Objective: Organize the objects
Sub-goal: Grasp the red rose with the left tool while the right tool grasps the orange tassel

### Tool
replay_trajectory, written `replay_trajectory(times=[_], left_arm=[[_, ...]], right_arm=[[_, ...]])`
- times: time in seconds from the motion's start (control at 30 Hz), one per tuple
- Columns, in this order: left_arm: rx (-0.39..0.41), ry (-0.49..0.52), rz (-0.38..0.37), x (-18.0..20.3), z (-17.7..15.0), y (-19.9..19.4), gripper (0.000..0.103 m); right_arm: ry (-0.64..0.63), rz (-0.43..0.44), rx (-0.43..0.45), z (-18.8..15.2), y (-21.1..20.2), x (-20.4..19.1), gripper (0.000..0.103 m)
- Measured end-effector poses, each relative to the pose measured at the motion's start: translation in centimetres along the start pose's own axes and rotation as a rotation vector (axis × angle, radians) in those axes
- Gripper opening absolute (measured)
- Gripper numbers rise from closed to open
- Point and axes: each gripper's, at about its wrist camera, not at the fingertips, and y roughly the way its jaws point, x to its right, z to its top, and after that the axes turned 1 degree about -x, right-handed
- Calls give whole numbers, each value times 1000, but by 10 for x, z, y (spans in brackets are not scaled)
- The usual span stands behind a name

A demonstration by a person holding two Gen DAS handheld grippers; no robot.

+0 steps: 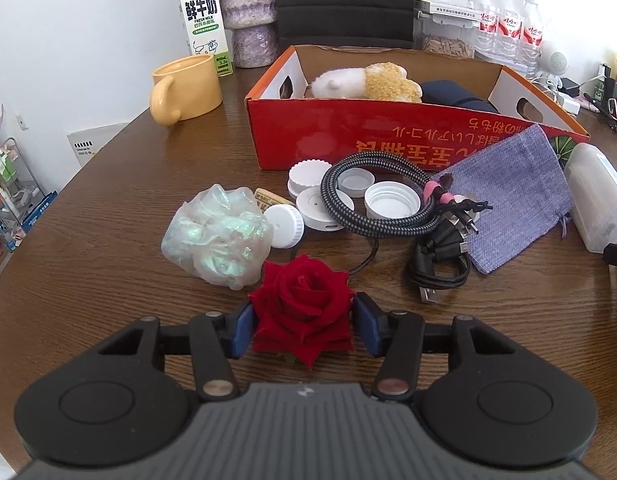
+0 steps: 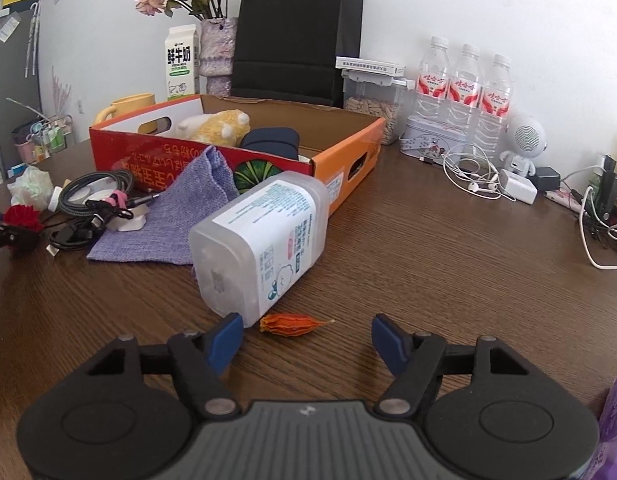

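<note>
A red velvet rose [image 1: 302, 304] sits between the blue pads of my left gripper [image 1: 304, 330], which is shut on it at table level. It also shows in the right wrist view [image 2: 22, 216]. A red and orange cardboard box [image 1: 372, 136] stands behind, holding a plush toy [image 1: 368, 82] and a dark pouch [image 1: 456, 94]. My right gripper [image 2: 308, 340] is open and empty, just in front of a translucent plastic bottle [image 2: 260, 240] lying on its side and a dried orange pod [image 2: 294, 324].
Before the box lie an iridescent crumpled wrapper [image 1: 216, 236], white lids [image 1: 308, 176], a braided cable coil [image 1: 372, 200], black cables [image 1: 440, 264] and a purple cloth bag [image 1: 512, 200]. A yellow mug [image 1: 186, 88], milk carton [image 1: 204, 20], water bottles [image 2: 464, 88] and earphones [image 2: 476, 180] stand around.
</note>
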Motion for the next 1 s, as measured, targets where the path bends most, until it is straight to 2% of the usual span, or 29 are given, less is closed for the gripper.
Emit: replay_trajectory(times=[0.23, 0.33, 0.37, 0.5, 0.77, 1.0], left_arm=[[0, 5, -3, 0, -1, -1, 53], [1, 3, -5, -1, -2, -2, 53], [1, 2, -5, -1, -2, -2, 53], [1, 4, -11, -1, -3, -3, 53], [18, 33, -41, -2, -9, -10, 40], [70, 44, -67, -10, -16, -29, 39]], right_arm=[[-31, 79, 17, 2, 4, 2, 54], [-25, 119, 20, 2, 3, 3, 39], [-26, 128, 23, 1, 2, 2, 38], [-46, 95, 31, -1, -3, -4, 38], [-47, 36, 69, -10, -24, -19, 38], [-6, 14, 101, -14, -44, -35, 37]])
